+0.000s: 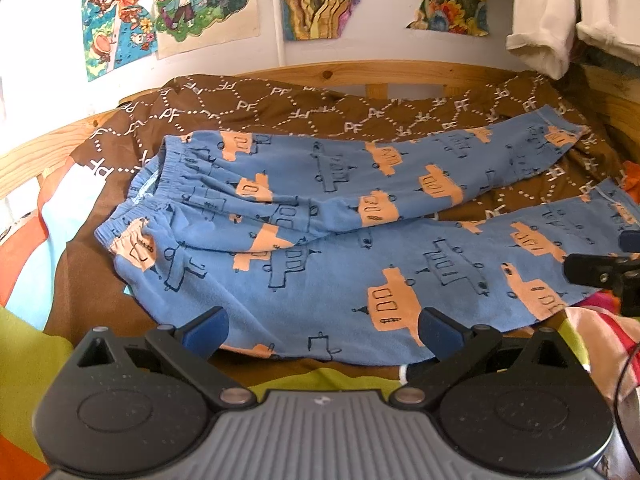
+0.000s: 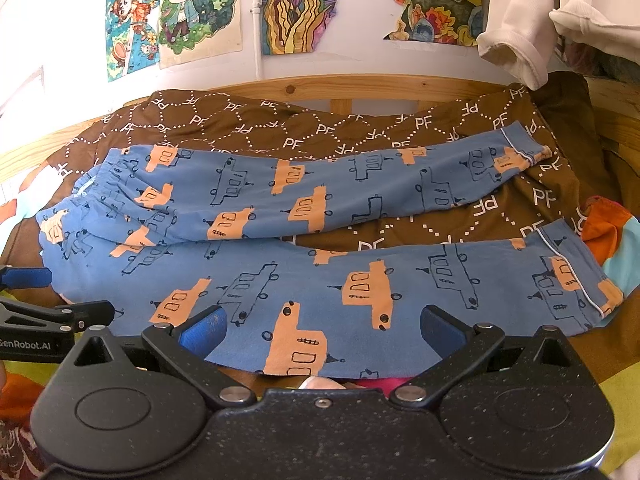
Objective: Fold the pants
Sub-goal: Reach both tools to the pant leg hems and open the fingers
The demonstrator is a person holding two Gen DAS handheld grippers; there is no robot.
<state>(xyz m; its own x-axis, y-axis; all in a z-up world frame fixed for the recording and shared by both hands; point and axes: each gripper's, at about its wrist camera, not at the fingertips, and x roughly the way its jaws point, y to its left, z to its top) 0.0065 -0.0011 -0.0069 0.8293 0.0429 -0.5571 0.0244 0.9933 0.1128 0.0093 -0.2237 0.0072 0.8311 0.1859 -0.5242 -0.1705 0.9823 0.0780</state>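
The pants (image 1: 320,208) are lying spread out on a brown bedcover (image 1: 248,108) printed with white "PF" letters and dotted lines. They are blue, patterned with orange blocks and dark outline drawings. The elastic waistband (image 1: 160,184) is sitting to the left, and the two legs are running out to the right, parting into a narrow V so that a wedge of the brown cover is showing between them. The far leg's cuff (image 2: 516,152) is lying near the wooden bed rail (image 2: 360,84); the near leg's cuff (image 2: 580,280), edged with thin white piping, is resting close to an orange and light-blue cloth (image 2: 608,232). No container is showing in either view.

The left gripper (image 1: 322,334) is hovering with its blue-padded fingers (image 1: 206,334) spread wide over the near edge of the near leg, toward the waistband side, gripping nothing. The right gripper (image 2: 322,330) is likewise standing wide apart over the near leg's lower edge, nearer the cuff, with nothing between its pads (image 2: 440,330). Whether either is touching the fabric cannot be told.

Behind the bed, colourful drawings (image 1: 168,8) are hanging on the white wall, and a cream garment (image 2: 528,20) is dangling at upper right.
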